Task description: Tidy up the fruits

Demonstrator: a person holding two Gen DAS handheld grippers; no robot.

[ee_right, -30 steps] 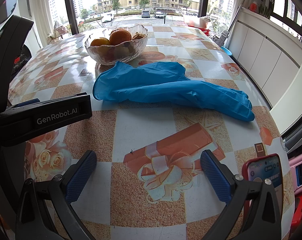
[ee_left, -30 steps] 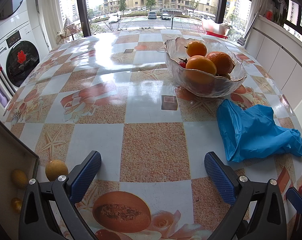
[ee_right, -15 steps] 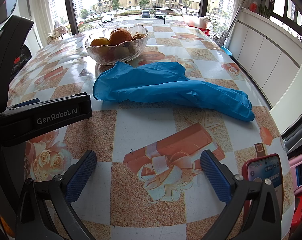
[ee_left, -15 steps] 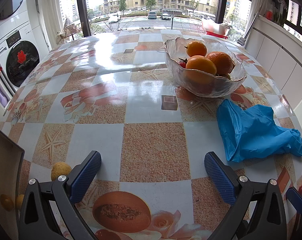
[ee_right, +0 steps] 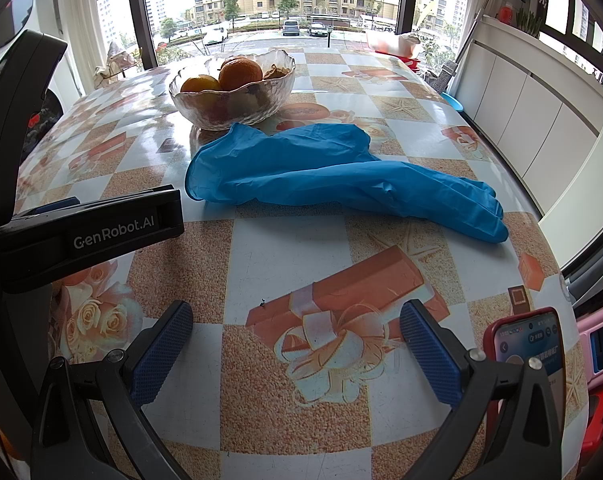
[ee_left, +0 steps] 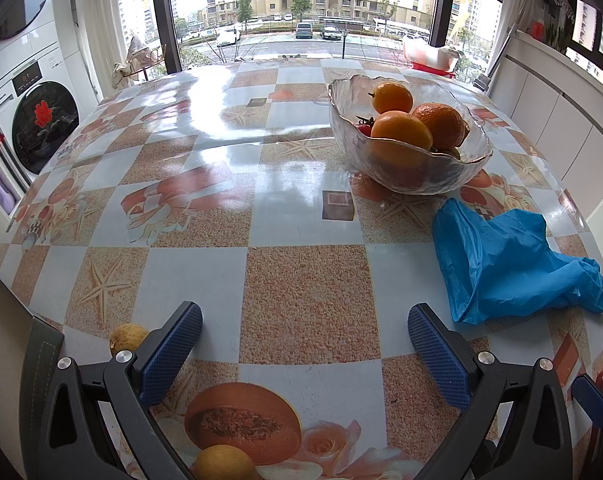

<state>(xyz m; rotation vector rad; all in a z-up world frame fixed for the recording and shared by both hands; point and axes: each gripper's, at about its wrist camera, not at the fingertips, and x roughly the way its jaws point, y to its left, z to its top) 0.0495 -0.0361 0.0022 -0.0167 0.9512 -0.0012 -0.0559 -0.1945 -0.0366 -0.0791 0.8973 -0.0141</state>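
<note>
1. Left wrist view: left gripper (ee_left: 304, 344) is hovering over the table (ee_left: 237, 184), jaws spread wide, gripping nothing.
2. 1 small yellow fruit (ee_left: 127, 337) is sitting just beside its left finger; another (ee_left: 223, 462) is lying at the bottom edge.
3. Glass bowl (ee_left: 409, 176) is holding oranges (ee_left: 401, 132), far right.
4. Blue gloves (ee_left: 509, 264) are lying near the bowl.
5. Right wrist view: right gripper (ee_right: 296, 346) is also hanging spread, empty, phone (ee_right: 527, 344) beside it.

Your left gripper (ee_left: 304, 332) stands wide open above the checkered tablecloth (ee_left: 305, 292). One small yellow round fruit (ee_left: 128, 337) lies beside its left finger, another yellow fruit (ee_left: 224, 462) below. The clear glass bowl (ee_left: 410, 134) holds oranges (ee_left: 401, 130), near a blue rubber glove (ee_left: 509, 264).
</note>
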